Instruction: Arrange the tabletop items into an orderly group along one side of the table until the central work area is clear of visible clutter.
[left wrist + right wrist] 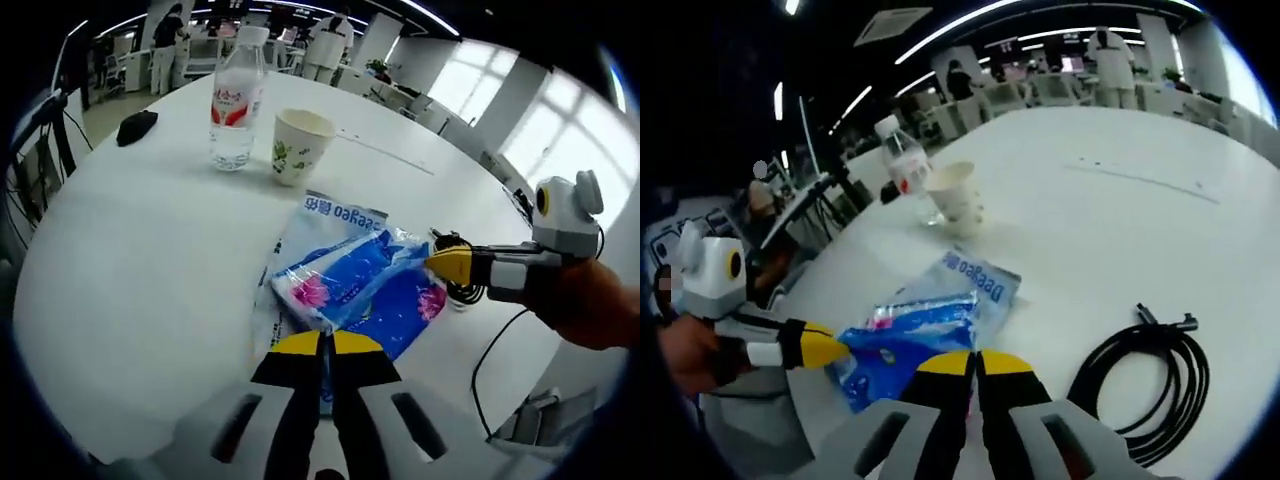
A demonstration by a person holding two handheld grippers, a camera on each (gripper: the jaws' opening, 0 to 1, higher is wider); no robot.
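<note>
While both grippers meet over the same bundle, the round white table carries everything else in a loose line behind them. The left gripper has its yellow-tipped jaws pressed together with no gap, pinching the near edge of the small blue-and-pink plastic tissue pack, which lies on top of a larger flat pale-blue plastic packet with printed lettering. From the right gripper view the left gripper comes in from the side with its tip against that same tissue pack. The right gripper likewise has its jaws closed tight, their tips at the pack's other edge; in the left gripper view its yellow tip touches the pack's end, though I cannot tell whether it truly grips the wrapper.

Further toward the far edge, a white paper cup with a green leaf print stands upright just beside a clear plastic water bottle with a red label and white cap. A small black object lies well apart, near the table's rim. A coiled black cable rests near the packet, on the right gripper's side. People stand at desks in the background.
</note>
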